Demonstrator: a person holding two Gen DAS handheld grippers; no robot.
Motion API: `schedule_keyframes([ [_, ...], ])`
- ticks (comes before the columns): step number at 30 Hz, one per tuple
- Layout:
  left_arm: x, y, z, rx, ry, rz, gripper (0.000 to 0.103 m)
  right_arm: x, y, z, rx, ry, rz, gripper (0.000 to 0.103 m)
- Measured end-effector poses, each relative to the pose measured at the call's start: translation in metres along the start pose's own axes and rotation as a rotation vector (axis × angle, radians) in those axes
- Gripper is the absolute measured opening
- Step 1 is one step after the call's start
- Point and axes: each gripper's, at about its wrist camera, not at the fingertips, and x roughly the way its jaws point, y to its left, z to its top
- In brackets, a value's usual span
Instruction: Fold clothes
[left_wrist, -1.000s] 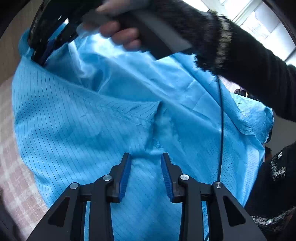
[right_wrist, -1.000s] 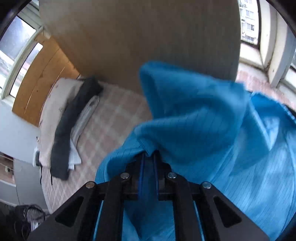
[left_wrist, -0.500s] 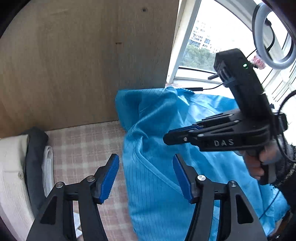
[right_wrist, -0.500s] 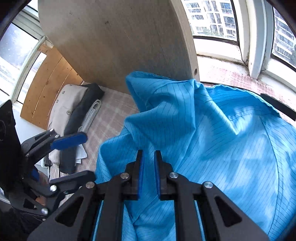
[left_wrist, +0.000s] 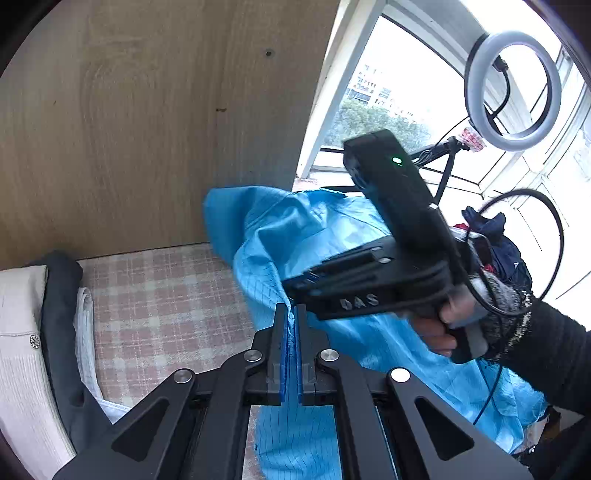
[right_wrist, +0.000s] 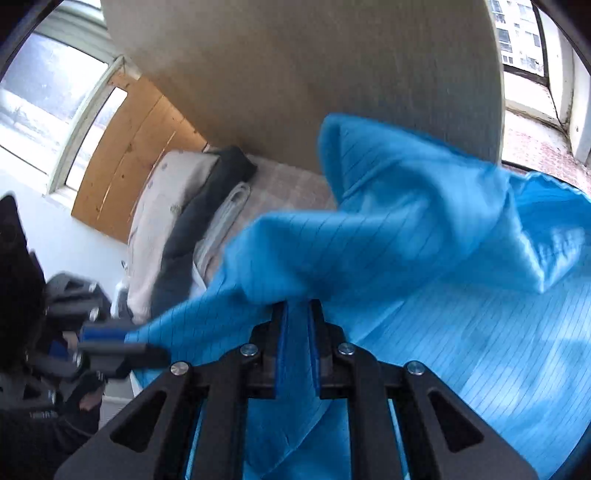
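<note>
The raised letters "DAS" stand on the side of the right gripper (left_wrist: 295, 291).

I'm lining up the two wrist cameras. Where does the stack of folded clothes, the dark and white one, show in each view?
Left wrist view: the stack of folded clothes lies along the left edge, on the checked cloth, left of the blue garment.
Right wrist view: the stack sits left of centre, under the wooden panel, partly behind the blue garment.
Shared landmark: the wooden panel behind the stack.
</note>
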Motion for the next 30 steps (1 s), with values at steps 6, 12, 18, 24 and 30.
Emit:
schedule_keyframes([
  [6,0.036,0.014,-0.015,-0.010,0.116,0.047,0.007,0.000,-0.029,0.011,0.106,-0.040,-0.130,0.011],
  [12,-0.027,0.020,-0.041,-0.034,-0.013,0.062,0.036,-0.052,-0.032,0.013,0.101,-0.134,-0.135,0.012],
  [18,0.007,0.003,-0.069,0.012,0.067,-0.034,0.035,-0.041,0.008,0.008,0.039,-0.050,0.022,0.019],
  [24,0.056,-0.020,-0.090,0.038,0.135,-0.129,0.036,-0.010,0.008,0.013,0.085,0.054,-0.021,0.026],
  [30,0.044,-0.029,-0.106,0.047,0.165,-0.207,0.036,0.001,-0.018,0.029,-0.009,-0.021,-0.393,0.012],
])
